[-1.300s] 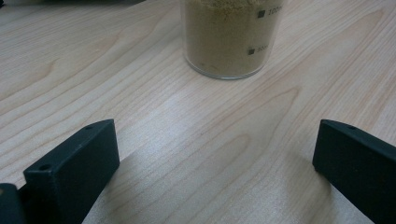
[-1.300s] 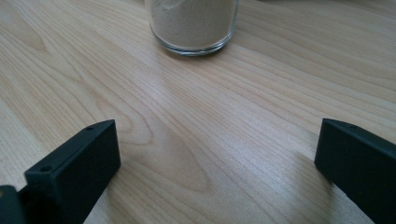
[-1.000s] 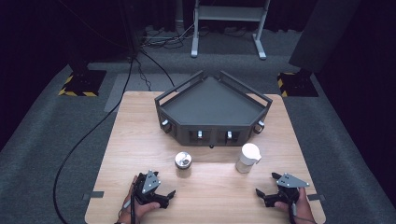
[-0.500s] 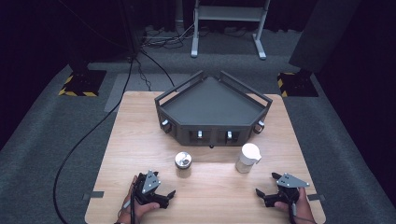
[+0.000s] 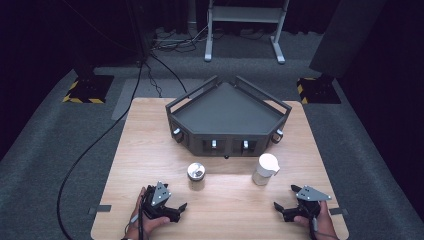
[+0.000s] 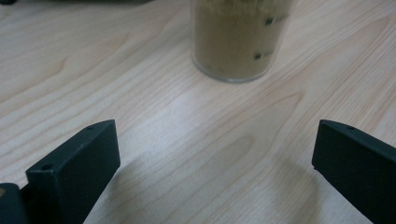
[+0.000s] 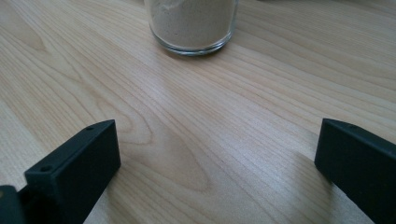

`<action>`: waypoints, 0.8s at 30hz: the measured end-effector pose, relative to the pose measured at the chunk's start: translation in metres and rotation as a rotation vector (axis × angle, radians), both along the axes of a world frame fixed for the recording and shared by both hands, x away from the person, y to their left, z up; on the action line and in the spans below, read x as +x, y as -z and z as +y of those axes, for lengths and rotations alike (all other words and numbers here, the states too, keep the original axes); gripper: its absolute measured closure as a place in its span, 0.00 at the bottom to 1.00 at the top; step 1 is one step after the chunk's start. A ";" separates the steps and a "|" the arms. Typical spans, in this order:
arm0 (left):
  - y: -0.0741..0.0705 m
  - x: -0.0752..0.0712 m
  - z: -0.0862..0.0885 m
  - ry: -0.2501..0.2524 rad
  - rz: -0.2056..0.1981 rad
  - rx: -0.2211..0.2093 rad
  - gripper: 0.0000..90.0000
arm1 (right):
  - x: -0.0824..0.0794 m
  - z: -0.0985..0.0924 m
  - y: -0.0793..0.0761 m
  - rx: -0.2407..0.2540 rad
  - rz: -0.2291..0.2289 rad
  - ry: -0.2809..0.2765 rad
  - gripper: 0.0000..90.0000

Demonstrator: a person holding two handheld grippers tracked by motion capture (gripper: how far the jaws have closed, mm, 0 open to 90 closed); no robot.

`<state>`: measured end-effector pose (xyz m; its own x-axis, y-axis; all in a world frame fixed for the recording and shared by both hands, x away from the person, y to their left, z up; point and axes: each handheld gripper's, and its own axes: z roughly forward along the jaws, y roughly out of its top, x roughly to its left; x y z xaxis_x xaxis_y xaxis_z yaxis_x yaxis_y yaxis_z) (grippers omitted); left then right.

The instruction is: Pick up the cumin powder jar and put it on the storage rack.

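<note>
While both hands rest at near worktop (image 5: pixel 225 210) edge, left claw (image 5: pixel 179 209) gapes wide, empty, silver-lidded jar (image 5: pixel 196 175) near ahead; right claw (image 5: pixel 281 209) wide, empty, white-lidded jar (image 5: pixel 264 169) ahead, apart.

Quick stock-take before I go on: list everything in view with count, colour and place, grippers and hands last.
table: 1, light wood, centre of the high view
angular tray rack: 1, dark grey, far half of the table
silver-lidded jar: 1, clear with olive-brown powder, ahead of the left gripper
white-lidded jar: 1, clear with pale beige powder, ahead of the right gripper
metal stand: 1, light grey, on the floor beyond the table
cable: 1, black, on the carpet to the left
left gripper: 1, black, near left edge, jaws apart
right gripper: 1, black, near right edge, jaws apart
hands: 2, one on each gripper
</note>
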<state>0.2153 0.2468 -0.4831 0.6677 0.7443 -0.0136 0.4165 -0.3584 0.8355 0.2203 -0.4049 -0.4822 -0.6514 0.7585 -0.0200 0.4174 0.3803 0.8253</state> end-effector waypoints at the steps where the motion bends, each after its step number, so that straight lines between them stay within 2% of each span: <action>1: -0.001 -0.001 0.001 0.001 -0.007 -0.008 0.01 | 0.000 0.000 0.000 0.000 0.000 0.000 0.00; 4: -0.005 -0.003 -0.001 -0.010 -0.019 -0.014 0.01 | 0.000 0.000 0.000 0.000 0.000 0.000 0.00; 10: -0.008 -0.006 -0.002 -0.057 -0.005 -0.040 0.01 | 0.000 0.000 0.000 0.000 0.000 0.001 0.00; 14: -0.011 -0.006 -0.002 -0.069 -0.008 -0.046 0.01 | 0.000 0.000 0.000 0.000 0.000 0.001 0.00; 17: -0.014 -0.005 -0.002 -0.083 -0.016 -0.073 0.01 | 0.000 0.000 0.000 0.000 0.000 0.001 0.00; 24: -0.018 0.003 -0.006 -0.082 -0.026 -0.106 0.01 | 0.000 0.000 0.000 0.000 0.000 0.000 0.00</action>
